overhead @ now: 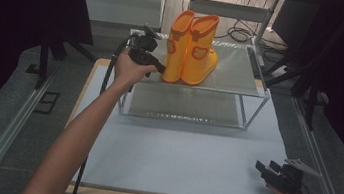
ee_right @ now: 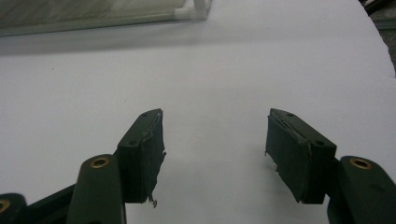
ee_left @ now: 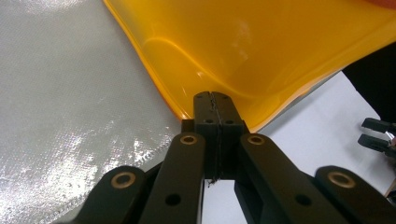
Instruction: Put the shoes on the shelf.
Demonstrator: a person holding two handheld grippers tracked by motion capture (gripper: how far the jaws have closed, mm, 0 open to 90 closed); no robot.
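Boots [overhead: 191, 49], an orange pair upright on the rack's upper shelf [overhead: 236, 70] at twelve o'clock, nudged by the left gripper [overhead: 158, 67], jaws pressed together empty; right gripper [overhead: 262, 167] idles wide apart at five o'clock

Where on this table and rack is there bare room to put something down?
The table is bare from the rack to the near edge, bordered by the right claw. The top shelf is free right of the boots; its left side is crowded by the left claw.
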